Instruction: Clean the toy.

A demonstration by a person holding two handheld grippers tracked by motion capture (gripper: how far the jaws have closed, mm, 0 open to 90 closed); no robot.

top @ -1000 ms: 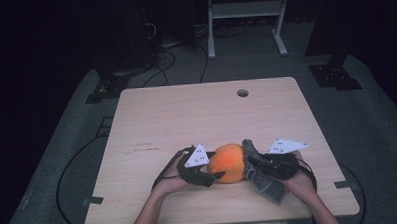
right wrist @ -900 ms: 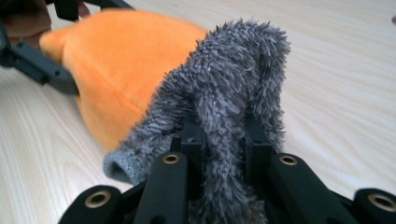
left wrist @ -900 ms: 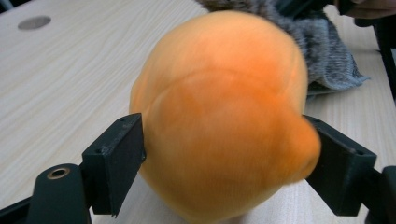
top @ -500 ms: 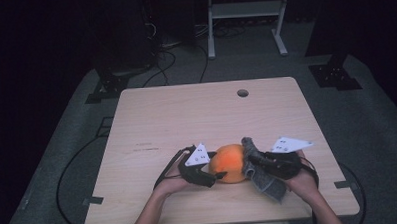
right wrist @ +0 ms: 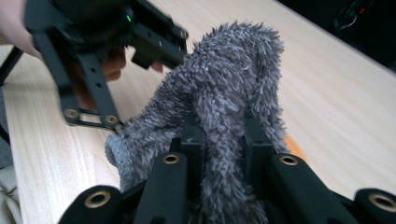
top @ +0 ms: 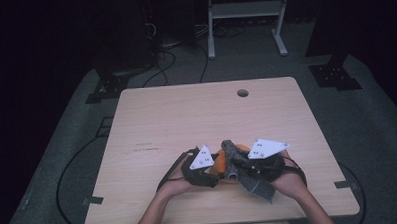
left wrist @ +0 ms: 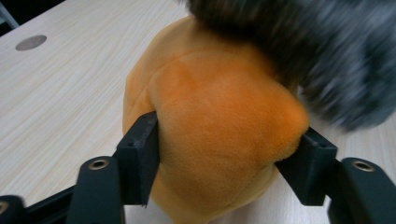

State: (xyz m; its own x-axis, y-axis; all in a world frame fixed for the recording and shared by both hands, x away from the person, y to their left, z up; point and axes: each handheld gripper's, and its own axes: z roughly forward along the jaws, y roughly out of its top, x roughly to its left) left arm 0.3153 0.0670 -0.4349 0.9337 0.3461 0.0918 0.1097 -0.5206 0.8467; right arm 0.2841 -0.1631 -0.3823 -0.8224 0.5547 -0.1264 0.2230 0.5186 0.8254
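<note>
A: Item one, orange plush [left wrist: 219, 140]?
B: Pressed between the left gripper [top: 201, 168] jaws, just closed inward, near the table [top: 186, 112] front edge.
A: Item two, grey fuzzy cloth [right wrist: 224, 107]?
B: Clamped by the right gripper [right wrist: 223, 149], draped over the plush.

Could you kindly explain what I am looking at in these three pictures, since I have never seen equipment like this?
A person sits at a wooden table and holds a tool with two black jaws in each hand. The high view looks down from above; the other two come from cameras riding on each tool. The left hand-held gripper has just been closing on an orange plush toy, and its jaws press the toy's sides. The right hand-held gripper is shut on a fuzzy grey cloth, which it holds over the toy. From above, toy and cloth sit between the two hands, near the table's front edge.
</note>
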